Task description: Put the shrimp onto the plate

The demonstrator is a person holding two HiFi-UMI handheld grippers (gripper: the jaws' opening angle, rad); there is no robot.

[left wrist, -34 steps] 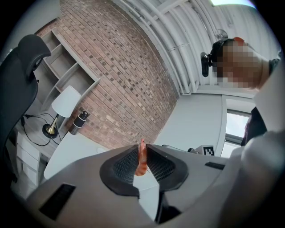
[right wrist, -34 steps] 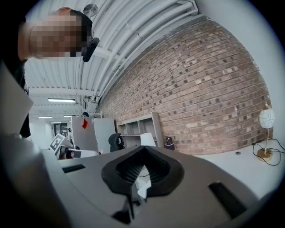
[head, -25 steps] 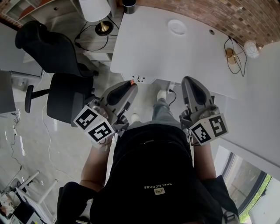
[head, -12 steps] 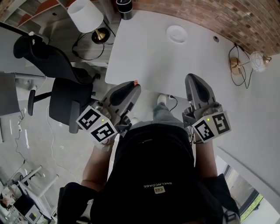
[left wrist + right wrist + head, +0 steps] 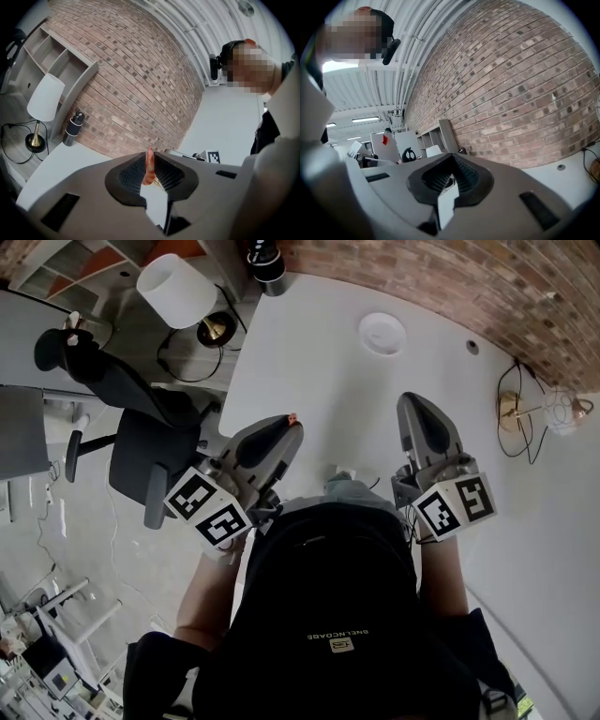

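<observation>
Left gripper (image 5: pixel 289 424) grasping shrimp (image 5: pixel 149 165); right gripper (image 5: pixel 452 165) clenched, empty; plate (image 5: pixel 382 334) ahead; shirt print (image 5: pixel 338 640) unreadable.

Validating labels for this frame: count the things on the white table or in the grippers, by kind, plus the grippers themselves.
shrimp: 1
plate: 1
dark bottle: 1
grippers: 2, the left gripper shut on the shrimp, the right gripper shut and empty
Total: 5
</observation>
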